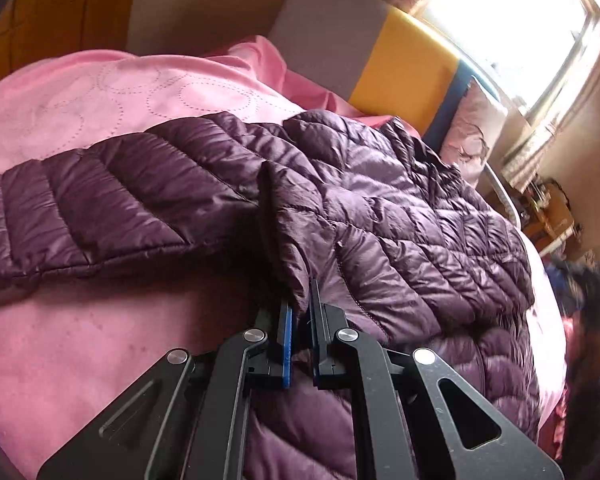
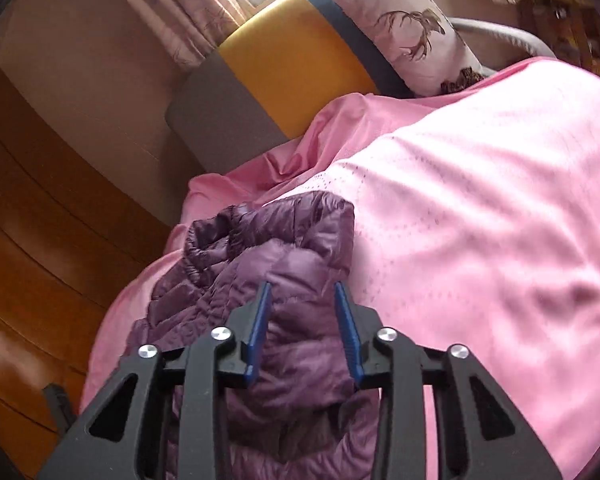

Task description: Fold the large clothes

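Pink bedspread (image 1: 80,360) under everything, window glare beyond. My left gripper (image 1: 299,312) is pinched nearly shut on a thin edge of the purple puffer jacket (image 1: 400,220), the hem running up between my fingers. Just past the tips, that flap stands lifted over the jacket's body, and one sleeve (image 1: 100,200) stretches flat off to the left. My right gripper (image 2: 303,296) sits at a middling gap with a thick bunch of jacket (image 2: 284,248) filling the space between the pads; they look to be pressing it. Further out, bare bedspread (image 2: 480,220), then a pillow (image 2: 412,36). I'd say folding is only starting: nothing is folded over yet.
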The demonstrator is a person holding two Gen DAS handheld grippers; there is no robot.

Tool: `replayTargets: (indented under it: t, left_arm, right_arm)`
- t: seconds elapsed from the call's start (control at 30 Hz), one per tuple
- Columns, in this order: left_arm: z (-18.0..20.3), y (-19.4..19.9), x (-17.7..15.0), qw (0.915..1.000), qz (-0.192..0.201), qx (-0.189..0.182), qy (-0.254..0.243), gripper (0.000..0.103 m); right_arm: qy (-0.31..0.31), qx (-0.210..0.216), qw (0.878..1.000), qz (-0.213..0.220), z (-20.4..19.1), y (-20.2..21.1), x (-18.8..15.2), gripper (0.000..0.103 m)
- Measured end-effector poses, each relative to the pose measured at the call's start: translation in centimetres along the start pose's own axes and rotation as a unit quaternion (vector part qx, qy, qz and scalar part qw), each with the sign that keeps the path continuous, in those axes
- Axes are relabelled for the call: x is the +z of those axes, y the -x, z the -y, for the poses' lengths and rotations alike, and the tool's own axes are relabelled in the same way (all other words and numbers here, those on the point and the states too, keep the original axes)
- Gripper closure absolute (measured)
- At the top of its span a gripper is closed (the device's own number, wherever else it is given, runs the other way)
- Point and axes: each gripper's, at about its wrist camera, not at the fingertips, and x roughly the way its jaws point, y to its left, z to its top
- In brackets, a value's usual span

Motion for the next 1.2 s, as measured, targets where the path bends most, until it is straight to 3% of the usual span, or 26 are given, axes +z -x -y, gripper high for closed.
replayTargets:
  t: [0.07, 0.13, 0.2, 0.23, 0.27, 0.3, 0.4, 0.43, 0.47, 0.53, 0.63, 0.73, 0.87, 0.97, 1.07, 1.1, 1.17, 1.2]
  left_arm:
    - [0.3, 0.1, -0.6, 1.0, -0.002, 0.001, -0.009, 0.097]
    - [0.3, 0.7, -1.4, 0.9999, -0.006, -0.001, -0.012, 0.097]
    - [0.1, 1.2, -2.3, 0.9999, -0.009, -0.003, -0.013, 0.097]
    - [-0.1, 1.4, -2.7, 0.9999, -0.01, -0.003, -0.01, 0.097]
    - [-0.3, 1.5, -3.0, 0.9999, -0.013, -0.003, -0.008, 0.097]
    - [-0.6, 1.5, -3.5, 0.9999, -0.016, -0.003, -0.003, 0.097]
    - [-0.8, 1.3, -3.8, 0.9998, -0.019, -0.006, 0.002, 0.097]
    - [-0.7, 1.3, -3.7, 0.9998, -0.018, -0.004, -0.001, 0.097]
    - [-0.5, 1.3, -3.6, 0.9998, -0.017, -0.003, -0.006, 0.097]
    - [0.2, 1.4, -3.1, 0.9998, -0.01, -0.005, -0.018, 0.097]
    - [1.3, 1.6, -2.0, 0.9992, 0.003, -0.01, -0.038, 0.097]
    - [2.8, 1.0, -0.1, 0.9979, 0.017, -0.019, -0.06, 0.097]
    - [5.6, -1.3, 2.5, 0.9944, 0.031, -0.029, -0.097, 0.097]
    - [7.5, -4.3, 4.6, 0.9925, 0.026, -0.03, -0.116, 0.097]
    - [8.8, -9.1, 6.2, 0.992, -0.003, 0.001, -0.126, 0.097]
    - [8.6, -10.0, 6.4, 0.9926, -0.011, 0.007, -0.121, 0.097]
    - [8.1, -11.3, 6.5, 0.9936, -0.023, 0.02, -0.108, 0.097]
    - [7.8, -11.3, 6.5, 0.9946, -0.026, 0.017, -0.099, 0.097]
  right_arm:
    - [0.038, -0.034, 0.999, -0.017, -1.9, -3.0, 2.1, 0.077]
    - [0.083, -0.049, 0.993, -0.061, -3.4, -6.6, 2.8, 0.078]
    - [0.138, -0.107, 0.979, -0.107, -5.0, -10.3, 2.6, 0.077]
    - [0.16, -0.119, 0.971, -0.132, -5.3, -11.8, 2.1, 0.069]
    - [0.171, -0.119, 0.965, -0.157, -5.1, -12.6, 1.0, 0.051]
    - [0.18, -0.128, 0.959, -0.175, -5.1, -13.4, 0.1, 0.047]
    - [0.213, -0.152, 0.947, -0.187, -4.5, -15.1, -2.1, 0.047]
    - [0.217, -0.152, 0.946, -0.185, -4.4, -15.4, -2.5, 0.053]
    - [0.222, -0.154, 0.946, -0.179, -4.4, -15.4, -2.7, 0.068]
    - [0.227, -0.154, 0.947, -0.166, -4.1, -15.0, -3.2, 0.087]
    - [0.205, -0.14, 0.962, -0.113, -3.1, -12.2, -2.9, 0.092]
    - [0.148, -0.113, 0.981, -0.047, -0.7, -8.2, -2.1, 0.093]
    - [0.066, -0.12, 0.99, 0.014, 3.0, -5.9, -1.2, 0.093]
    - [0.002, -0.15, 0.988, 0.026, 6.3, -5.9, -1.1, 0.093]
    - [-0.05, -0.151, 0.987, 0.01, 9.1, -6.9, -1.0, 0.091]
    - [-0.054, -0.147, 0.988, 0.01, 9.3, -6.6, -1.1, 0.088]
    - [-0.055, -0.155, 0.986, 0.025, 9.1, -5.3, -1.1, 0.054]
    - [-0.052, -0.157, 0.986, 0.036, 8.7, -4.2, -1.2, 0.05]
